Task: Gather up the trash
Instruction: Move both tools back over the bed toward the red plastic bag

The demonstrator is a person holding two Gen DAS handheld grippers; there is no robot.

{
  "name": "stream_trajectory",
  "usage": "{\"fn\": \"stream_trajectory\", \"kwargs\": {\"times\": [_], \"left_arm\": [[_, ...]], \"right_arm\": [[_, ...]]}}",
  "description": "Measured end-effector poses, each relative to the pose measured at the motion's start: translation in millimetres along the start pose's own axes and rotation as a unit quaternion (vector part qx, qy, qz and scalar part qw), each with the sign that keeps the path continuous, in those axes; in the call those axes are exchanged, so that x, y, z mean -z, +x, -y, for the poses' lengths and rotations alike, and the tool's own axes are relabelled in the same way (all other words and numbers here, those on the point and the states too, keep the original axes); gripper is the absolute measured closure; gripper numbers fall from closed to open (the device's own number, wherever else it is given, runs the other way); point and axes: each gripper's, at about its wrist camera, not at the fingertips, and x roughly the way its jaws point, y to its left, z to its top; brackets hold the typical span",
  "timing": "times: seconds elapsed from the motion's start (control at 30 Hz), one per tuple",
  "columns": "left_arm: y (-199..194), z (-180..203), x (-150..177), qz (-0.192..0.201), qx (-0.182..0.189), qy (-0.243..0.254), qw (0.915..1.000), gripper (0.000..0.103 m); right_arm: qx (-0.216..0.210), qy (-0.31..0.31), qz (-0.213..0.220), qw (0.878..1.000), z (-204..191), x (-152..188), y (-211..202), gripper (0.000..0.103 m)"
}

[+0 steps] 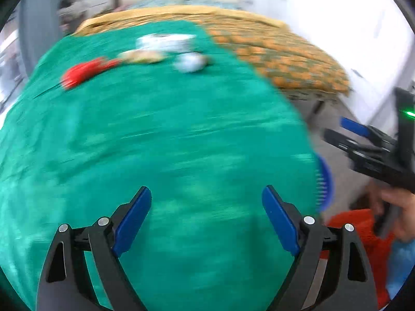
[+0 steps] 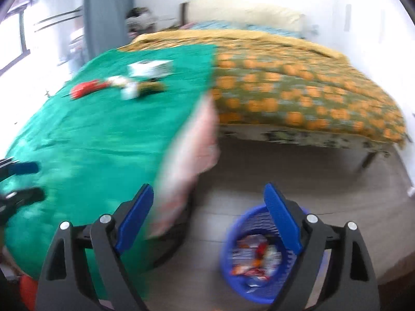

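Blurred trash lies at the far end of the green-covered table [image 1: 155, 142]: a red wrapper [image 1: 83, 71], a beige wrapper [image 1: 141, 56], a white box [image 1: 166, 42] and a white crumpled piece [image 1: 190, 62]. The red wrapper [image 2: 87, 88] and white box [image 2: 151, 68] also show in the right wrist view. My left gripper [image 1: 206, 189] is open over the near part of the cloth, with nothing between its fingers. My right gripper [image 2: 208, 186] is open and empty, over the table's corner and the floor. Below it stands a blue basket [image 2: 228, 235] with several wrappers inside.
A bed with an orange patterned blanket [image 2: 298, 90] stands behind and to the right of the table. A pink cloth [image 2: 192, 155] hangs at the table's corner. A hand [image 1: 399, 207] holds the right gripper at the right edge, above something orange-red [image 1: 360, 225]. Wooden floor [image 2: 311, 176] lies around the basket.
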Motion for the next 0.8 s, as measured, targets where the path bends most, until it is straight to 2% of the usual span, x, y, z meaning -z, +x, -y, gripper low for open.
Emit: {"fn": "stream_trajectory", "kwargs": {"times": [0.07,0.2,0.37,0.5,0.57,0.67,0.8], "left_arm": [[-3,-30,0,0.000,-0.016,-0.009,0.9998,0.017],[-5,-77,-7,-0.005,-0.046,-0.011,0.9988,0.016],[4,-124,-27,-0.013,-0.041,-0.013,0.9990,0.013],[16,-152,-49,-0.013,-0.034,-0.016,0.9992,0.011],[27,-164,-63,-0.015,-0.031,-0.014,0.9993,0.010],[50,-182,-91,-0.025,-0.030,0.008,0.9992,0.009],[78,-205,-132,-0.026,-0.055,0.040,0.9974,0.007]], "right_arm": [[-0.033,-0.009,-0.010,0.999,-34,-11,8,0.018],[-0.066,-0.031,-0.029,0.997,-93,-44,30,0.018],[-0.052,-0.065,-0.047,0.995,-143,-74,88,0.018],[-0.049,-0.076,-0.073,0.993,-150,-71,108,0.017],[-0.049,-0.074,-0.079,0.993,-148,-69,108,0.013],[-0.060,-0.069,-0.085,0.992,-147,-69,111,0.010],[-0.060,-0.070,-0.087,0.992,-148,-68,114,0.009]]}}
